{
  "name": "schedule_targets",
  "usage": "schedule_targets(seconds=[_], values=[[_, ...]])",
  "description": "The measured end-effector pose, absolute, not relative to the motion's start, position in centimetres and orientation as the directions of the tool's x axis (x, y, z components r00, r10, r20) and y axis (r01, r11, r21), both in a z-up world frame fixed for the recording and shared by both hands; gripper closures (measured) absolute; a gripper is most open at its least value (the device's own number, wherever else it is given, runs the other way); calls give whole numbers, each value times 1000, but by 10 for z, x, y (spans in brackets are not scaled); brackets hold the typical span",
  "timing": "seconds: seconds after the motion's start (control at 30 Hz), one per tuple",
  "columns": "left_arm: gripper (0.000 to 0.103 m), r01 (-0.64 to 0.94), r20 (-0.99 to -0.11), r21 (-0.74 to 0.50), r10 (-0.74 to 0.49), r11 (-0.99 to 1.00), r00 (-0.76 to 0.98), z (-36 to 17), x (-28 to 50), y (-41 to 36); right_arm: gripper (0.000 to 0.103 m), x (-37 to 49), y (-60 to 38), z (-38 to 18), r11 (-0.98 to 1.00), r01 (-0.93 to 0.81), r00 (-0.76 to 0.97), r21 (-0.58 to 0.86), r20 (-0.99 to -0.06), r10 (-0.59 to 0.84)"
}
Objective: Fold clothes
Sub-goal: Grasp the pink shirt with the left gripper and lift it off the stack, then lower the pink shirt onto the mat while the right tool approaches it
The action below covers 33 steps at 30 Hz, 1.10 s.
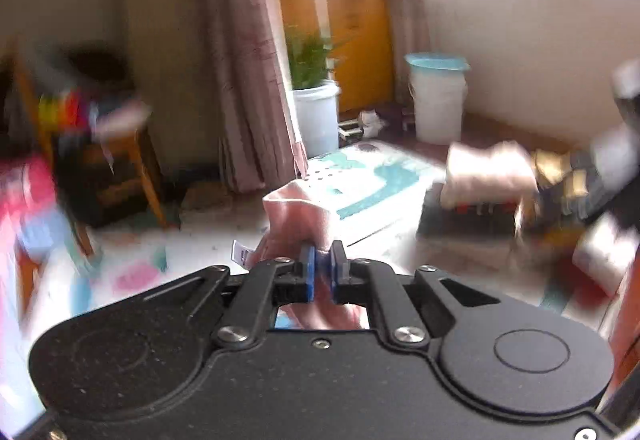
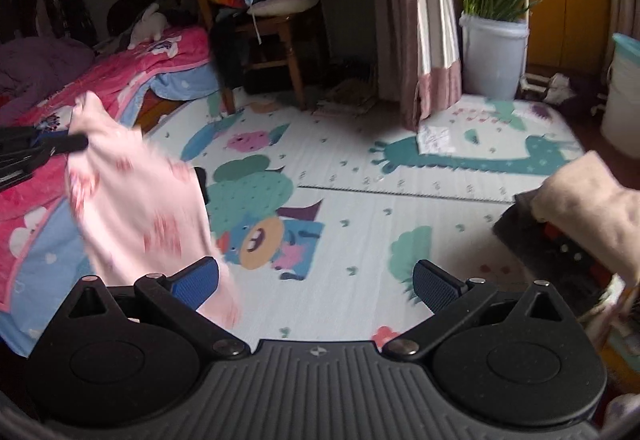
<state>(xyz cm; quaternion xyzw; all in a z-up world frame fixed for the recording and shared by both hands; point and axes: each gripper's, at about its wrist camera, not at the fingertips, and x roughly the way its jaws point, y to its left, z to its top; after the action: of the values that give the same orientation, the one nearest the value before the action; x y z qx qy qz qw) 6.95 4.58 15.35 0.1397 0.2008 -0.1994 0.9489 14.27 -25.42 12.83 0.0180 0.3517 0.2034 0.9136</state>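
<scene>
My left gripper [image 1: 323,258] is shut on a pale pink garment [image 1: 298,207] whose bunched edge sticks up between the blue pads. In the right wrist view the same garment [image 2: 140,199], pink with red prints, hangs in the air at the left from the left gripper [image 2: 60,143]. My right gripper [image 2: 316,284] is open and empty above the play mat [image 2: 360,224], its left pad close to the garment's lower hem. A folded beige garment [image 2: 592,207] lies on a dark pile at the right; it also shows in the left wrist view [image 1: 488,171].
A bed with a pink and blue quilt [image 2: 132,71] is at the left. A wooden chair [image 2: 276,35] piled with clothes stands behind. A curtain [image 2: 420,19], a white plant bucket [image 2: 492,55] and a lidded bucket [image 1: 438,99] stand at the far side.
</scene>
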Motion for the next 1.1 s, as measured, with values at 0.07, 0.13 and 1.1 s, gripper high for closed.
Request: schedule_targets(seconds=[0.07, 0.13, 1.1], values=[[98, 485, -459, 174, -365, 857, 810, 146, 63, 27, 0, 142, -259, 129, 921, -359, 687, 151, -625, 371], [98, 521, -465, 202, -387, 830, 796, 140, 57, 9, 0, 141, -262, 126, 922, -361, 694, 137, -621, 364], [61, 870, -913, 149, -272, 469, 303, -105, 29, -34, 38, 92, -175, -66, 469, -831, 443, -300, -866, 231]])
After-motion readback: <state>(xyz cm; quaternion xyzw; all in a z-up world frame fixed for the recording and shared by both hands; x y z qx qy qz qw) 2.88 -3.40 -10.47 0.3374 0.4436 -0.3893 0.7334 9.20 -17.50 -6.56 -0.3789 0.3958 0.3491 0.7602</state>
